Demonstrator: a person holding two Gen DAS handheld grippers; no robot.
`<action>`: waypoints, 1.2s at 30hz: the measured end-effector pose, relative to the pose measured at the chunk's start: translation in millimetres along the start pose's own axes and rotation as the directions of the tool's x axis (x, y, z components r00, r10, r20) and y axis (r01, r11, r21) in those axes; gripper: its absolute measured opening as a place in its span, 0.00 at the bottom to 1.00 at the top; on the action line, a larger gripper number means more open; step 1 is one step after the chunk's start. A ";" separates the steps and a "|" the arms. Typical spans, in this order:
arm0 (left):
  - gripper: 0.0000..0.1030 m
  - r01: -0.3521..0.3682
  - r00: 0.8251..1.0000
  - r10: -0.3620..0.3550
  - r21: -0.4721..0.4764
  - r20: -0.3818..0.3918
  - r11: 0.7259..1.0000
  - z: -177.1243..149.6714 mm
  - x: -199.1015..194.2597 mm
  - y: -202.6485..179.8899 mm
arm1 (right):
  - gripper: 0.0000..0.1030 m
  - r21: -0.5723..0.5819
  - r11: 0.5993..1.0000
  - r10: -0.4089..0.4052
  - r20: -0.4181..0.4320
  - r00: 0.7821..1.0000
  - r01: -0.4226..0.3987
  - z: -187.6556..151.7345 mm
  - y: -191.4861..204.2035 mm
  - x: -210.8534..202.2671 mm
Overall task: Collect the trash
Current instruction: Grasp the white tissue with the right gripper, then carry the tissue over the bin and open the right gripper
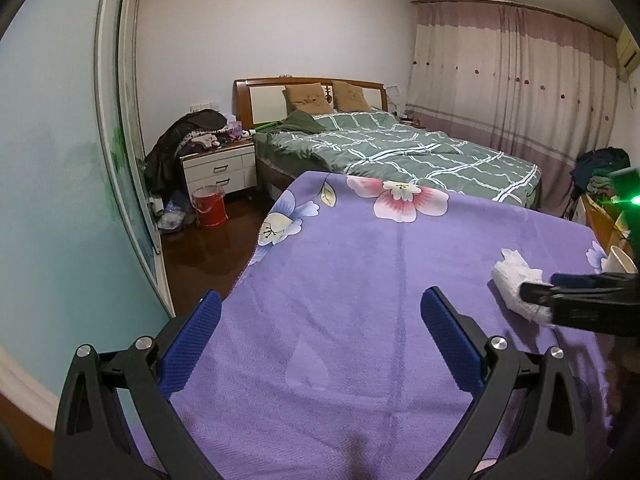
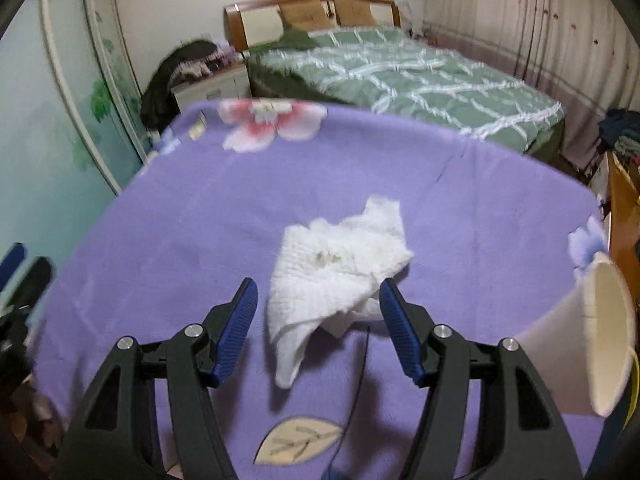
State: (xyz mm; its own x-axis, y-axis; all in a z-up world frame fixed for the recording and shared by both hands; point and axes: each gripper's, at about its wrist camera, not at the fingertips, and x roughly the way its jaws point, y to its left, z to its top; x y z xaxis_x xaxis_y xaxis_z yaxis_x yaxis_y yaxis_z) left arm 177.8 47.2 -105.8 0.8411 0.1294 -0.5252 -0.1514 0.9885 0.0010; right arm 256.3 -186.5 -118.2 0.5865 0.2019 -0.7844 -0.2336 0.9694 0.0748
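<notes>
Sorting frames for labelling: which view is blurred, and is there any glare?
Right wrist view: motion-smeared, bed and cup soft, tissue readable. Left wrist view: sharp, with green lens flare at the right edge. Both bend heavily at the fisheye edges.

A crumpled white tissue (image 2: 340, 264) lies on the purple flowered blanket (image 2: 160, 240), loosely folded into a rough cone with a faint greyish stain near its middle (its narrow end points toward the camera). A white paper cup (image 2: 580, 344) lies tipped on its side at the blanket's right edge.
</notes>
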 end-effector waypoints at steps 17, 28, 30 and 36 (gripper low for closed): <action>0.95 0.001 1.000 -0.001 0.010 0.000 1.000 -2.4 -5.2 -4.4 | 0.11 0.018 0.999 0.049 0.076 0.996 -0.050 -12.0 -11.3 -43.6; 0.95 0.005 1.000 -0.005 0.012 -0.006 1.000 -2.7 -5.6 -7.1 | 0.11 0.188 0.982 -0.039 0.264 0.964 -0.012 -62.3 -83.3 -151.1; 0.95 0.004 1.000 -0.004 0.016 -0.002 1.000 -3.3 -6.8 -8.3 | 0.11 0.242 0.970 -0.095 0.290 0.952 0.023 -71.5 -104.1 -167.5; 0.95 0.001 1.000 -0.001 0.025 0.001 1.000 -3.5 -8.9 -11.4 | 0.11 0.408 0.893 -0.317 0.267 0.910 0.191 -100.4 -172.5 -190.0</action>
State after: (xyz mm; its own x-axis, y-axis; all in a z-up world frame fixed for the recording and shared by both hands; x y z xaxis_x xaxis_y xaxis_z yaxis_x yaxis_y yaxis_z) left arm 170.1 34.4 -104.1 0.8419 0.1285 -0.5241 -0.1378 0.9902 0.0215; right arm 107.3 -406.1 -43.8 0.8147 -0.0866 -0.5733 0.2205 0.9608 0.1681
